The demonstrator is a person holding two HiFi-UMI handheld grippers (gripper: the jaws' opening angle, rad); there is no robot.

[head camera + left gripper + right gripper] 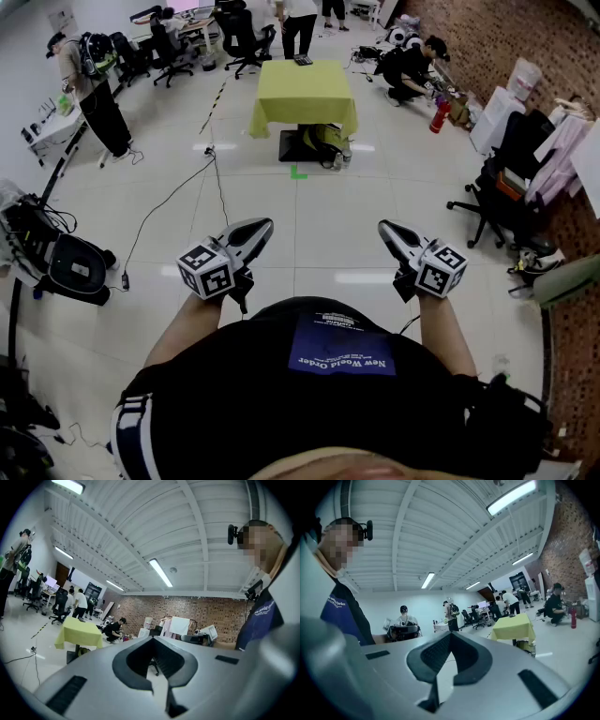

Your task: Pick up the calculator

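Shiny white floor (319, 216) in a big room, with two grippers held low in front of a person.
Close to the person's dark shirt (281, 375), the left gripper (259, 228) and the right gripper (388, 230) point flat ahead, side by side. Both have their fingers (124, 669) together, with nothing between them. Far ahead stands the surface (302, 98) under a yellow-green cloth. The calculator (302, 60) is a small dark thing at its far edge, well apart from both grippers. Past it are people (300, 23) and black chairs (246, 37), and a brick wall (487, 37) on the right.

Left gripper (152, 640) jaws together, empty; yellow-clothed table (79, 634) far left.
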